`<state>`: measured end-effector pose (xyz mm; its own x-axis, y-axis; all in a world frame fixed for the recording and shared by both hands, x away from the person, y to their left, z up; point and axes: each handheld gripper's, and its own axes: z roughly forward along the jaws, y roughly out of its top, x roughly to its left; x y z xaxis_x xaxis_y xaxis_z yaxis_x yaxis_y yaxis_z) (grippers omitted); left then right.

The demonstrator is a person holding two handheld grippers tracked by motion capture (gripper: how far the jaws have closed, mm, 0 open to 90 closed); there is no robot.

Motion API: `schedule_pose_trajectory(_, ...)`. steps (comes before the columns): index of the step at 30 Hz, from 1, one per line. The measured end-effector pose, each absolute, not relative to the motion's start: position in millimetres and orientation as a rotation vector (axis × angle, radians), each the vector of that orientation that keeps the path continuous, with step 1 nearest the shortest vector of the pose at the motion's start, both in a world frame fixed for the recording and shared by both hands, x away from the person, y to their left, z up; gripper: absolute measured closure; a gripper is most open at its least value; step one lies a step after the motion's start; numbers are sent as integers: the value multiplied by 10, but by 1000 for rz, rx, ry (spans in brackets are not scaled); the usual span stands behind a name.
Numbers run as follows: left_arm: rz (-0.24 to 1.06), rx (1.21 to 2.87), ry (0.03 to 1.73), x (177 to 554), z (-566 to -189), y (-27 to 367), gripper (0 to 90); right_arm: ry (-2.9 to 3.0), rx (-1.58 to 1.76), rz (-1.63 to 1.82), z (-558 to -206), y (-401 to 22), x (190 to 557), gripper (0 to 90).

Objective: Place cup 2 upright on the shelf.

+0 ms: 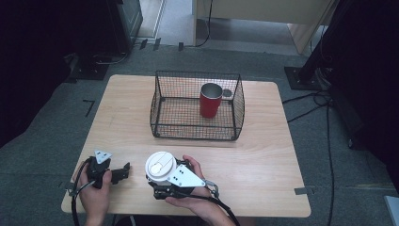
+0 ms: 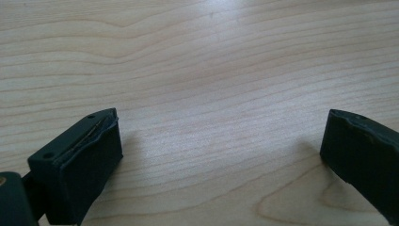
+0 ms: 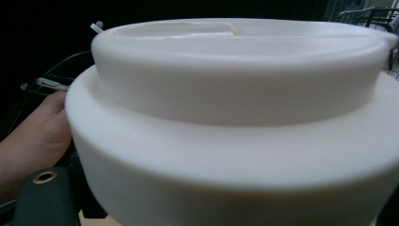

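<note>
Right claw (image 1: 157,181) clamped on the white lidded cup (image 1: 160,165), low in the middle of the high view. Left claw (image 1: 123,170) spread apart over bare counter (image 1: 263,155) at lower left. Red cup (image 1: 210,100) standing inside the wire basket (image 1: 196,134), upper middle.

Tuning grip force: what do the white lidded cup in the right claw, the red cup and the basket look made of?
White lidded cup: lid looks like matte moulded plastic, smooth with rounded steps; body unclear. Red cup: probably metal, glossy red outside, shiny silvery rim and interior. Basket: black wire mesh, likely coated steel; see-through grid with thicker frame wires.
</note>
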<state>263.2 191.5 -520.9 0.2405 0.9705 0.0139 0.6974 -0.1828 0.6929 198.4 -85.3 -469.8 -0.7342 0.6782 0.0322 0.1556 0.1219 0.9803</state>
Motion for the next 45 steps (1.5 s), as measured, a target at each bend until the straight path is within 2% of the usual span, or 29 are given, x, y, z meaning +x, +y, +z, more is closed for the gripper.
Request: schedule_pose_trajectory(45,627,1952,1519,2633,-5209,1915,0,1806,804,1662,-4344,-868,2121,157)
